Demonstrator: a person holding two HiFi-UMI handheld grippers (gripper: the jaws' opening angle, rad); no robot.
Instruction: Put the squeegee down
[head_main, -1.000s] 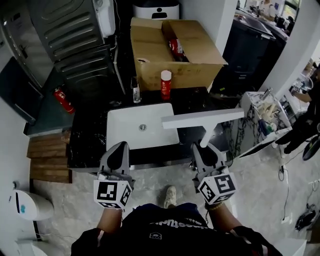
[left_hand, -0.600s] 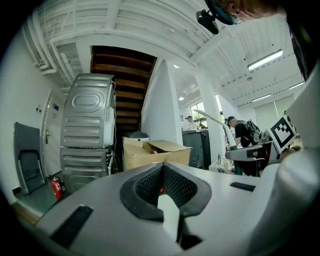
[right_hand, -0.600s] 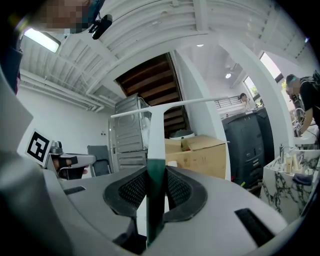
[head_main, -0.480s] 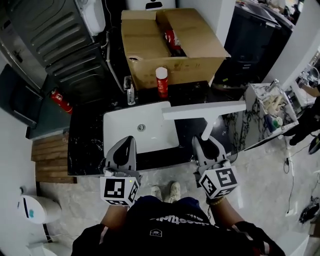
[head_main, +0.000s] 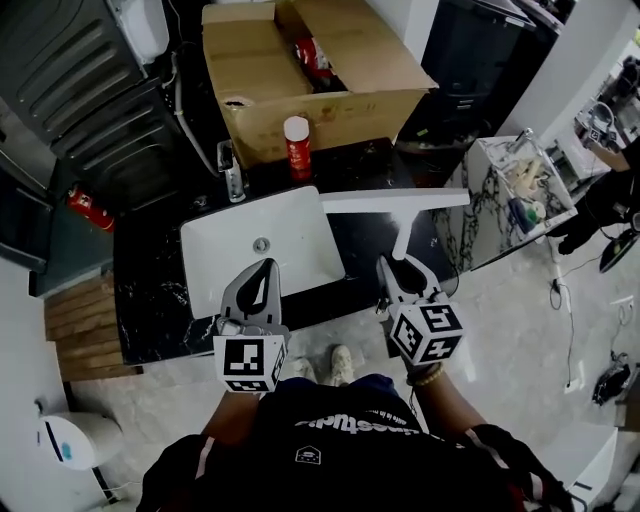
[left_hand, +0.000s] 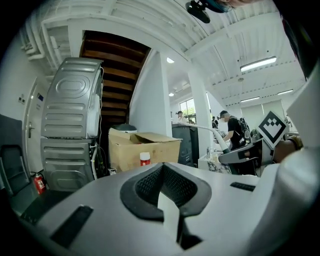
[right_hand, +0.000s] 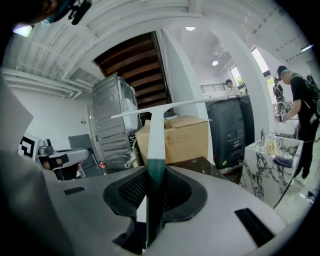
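My right gripper (head_main: 399, 263) is shut on the dark end of the white squeegee (head_main: 397, 203). The handle runs up between its pads in the right gripper view (right_hand: 154, 186). The long blade of the squeegee (right_hand: 155, 127) lies crosswise above the black marble counter (head_main: 365, 240), by the right back corner of the white sink (head_main: 225, 262). My left gripper (head_main: 263, 266) hovers over the sink's front edge. Its jaws are shut with nothing in them, as the left gripper view (left_hand: 163, 172) also shows.
An open cardboard box (head_main: 300, 75) stands behind the counter, with a red-and-white bottle (head_main: 297, 148) and a faucet (head_main: 230, 162) in front of it. A marble-topped side table (head_main: 505, 185) is at the right, a grey machine (head_main: 85, 90) at the back left. The person's shoes (head_main: 340, 362) are below.
Both grippers have moved forward from over the floor to over the counter's front part and sunk a little. The squeegee went along, still gripped by its handle.
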